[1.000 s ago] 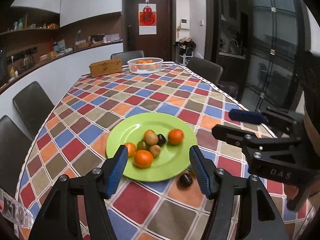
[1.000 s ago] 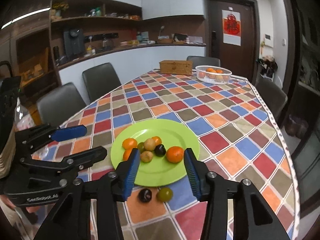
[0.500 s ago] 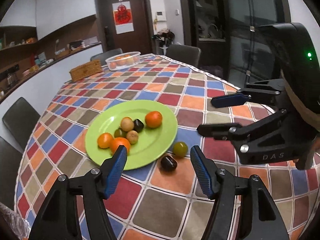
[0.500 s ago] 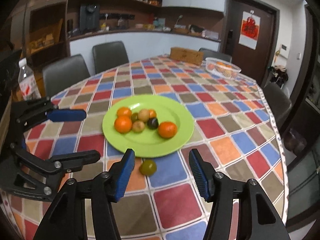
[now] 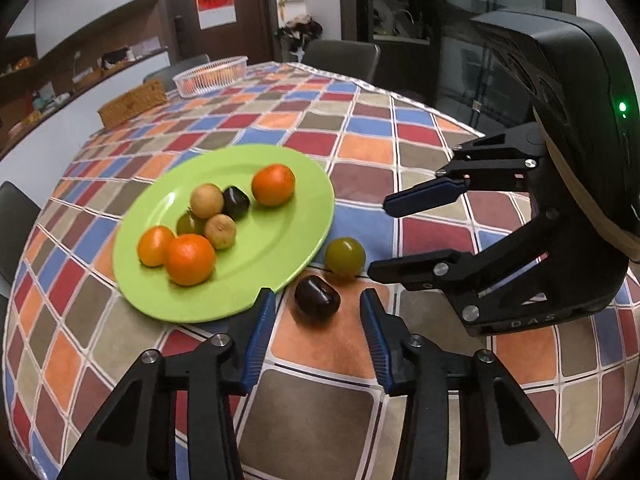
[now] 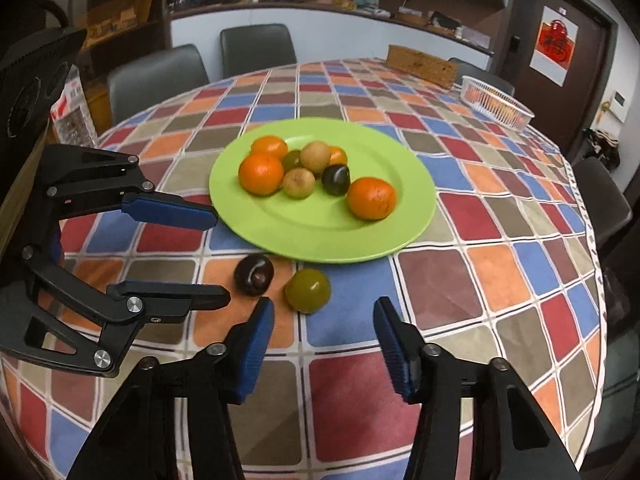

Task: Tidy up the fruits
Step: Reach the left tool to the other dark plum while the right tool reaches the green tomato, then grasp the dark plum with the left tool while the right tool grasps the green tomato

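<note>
Your left claw (image 5: 316, 304) points down at the worktop (image 5: 400, 152), with the dark plum (image 5: 317, 297) lying on an orange square just ahead of its tips and in line with the gap between them. Its jaws have just been closing; they now stand at a moderate gap. The blue pads (image 5: 262, 332) do not touch the fruit.

Your right claw (image 6: 323, 320) points down likewise, with the green plum (image 6: 308, 290) just beyond its tips and slightly left of the centre line. Its jaws have also just been closing and stand partly apart. Nothing is gripped between them.

The two loose fruits lie side by side, almost touching, just off the near edge of the green plate (image 6: 360, 236). In the right wrist view the dark plum is to the left of the green one.

The plate holds the remaining fruit in a cluster: oranges (image 5: 273, 184), two brown round fruits (image 5: 206, 200), a second dark plum (image 5: 236, 202) and a small green fruit (image 5: 188, 223).

At the far end of the worktop stand a white basket (image 6: 496, 106) with orange fruit and a woven box (image 6: 420, 66).
</note>
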A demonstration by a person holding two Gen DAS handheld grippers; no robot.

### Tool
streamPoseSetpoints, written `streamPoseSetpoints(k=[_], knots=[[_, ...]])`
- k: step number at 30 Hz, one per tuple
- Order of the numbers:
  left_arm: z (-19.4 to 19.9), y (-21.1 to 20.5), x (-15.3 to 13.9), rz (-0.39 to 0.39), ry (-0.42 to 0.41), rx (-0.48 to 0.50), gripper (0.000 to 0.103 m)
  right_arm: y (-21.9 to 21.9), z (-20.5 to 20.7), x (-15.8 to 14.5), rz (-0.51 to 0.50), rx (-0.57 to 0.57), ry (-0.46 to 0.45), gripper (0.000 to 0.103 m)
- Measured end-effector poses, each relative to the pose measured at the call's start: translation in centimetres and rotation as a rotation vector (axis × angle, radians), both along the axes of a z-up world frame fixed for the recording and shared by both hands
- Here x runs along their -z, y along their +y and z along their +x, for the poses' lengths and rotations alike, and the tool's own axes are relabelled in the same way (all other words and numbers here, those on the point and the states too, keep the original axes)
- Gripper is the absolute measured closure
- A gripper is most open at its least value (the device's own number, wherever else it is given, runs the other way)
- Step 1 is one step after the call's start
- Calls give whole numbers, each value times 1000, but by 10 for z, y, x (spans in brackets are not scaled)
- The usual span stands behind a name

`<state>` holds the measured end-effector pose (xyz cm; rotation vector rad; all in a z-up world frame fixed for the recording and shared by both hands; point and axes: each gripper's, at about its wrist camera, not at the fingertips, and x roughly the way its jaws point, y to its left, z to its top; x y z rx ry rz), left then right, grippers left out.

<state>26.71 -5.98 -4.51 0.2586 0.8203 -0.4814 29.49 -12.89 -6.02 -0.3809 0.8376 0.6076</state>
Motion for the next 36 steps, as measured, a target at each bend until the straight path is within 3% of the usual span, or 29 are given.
streamPoseSetpoints(k=[13,18,25,36], knots=[[16,-7,13,16,44,33,66,10,14,20,-25,-75,73,70],[18,-7,16,20,51,23,75,14,19,21,-11,-77,85,71],[13,0,12,-26,68,1,75,13,17,21,7,-62,94,74],[-5,9,-5,-81,31,-57,75,8,-2,1,73,-3,60,74]])
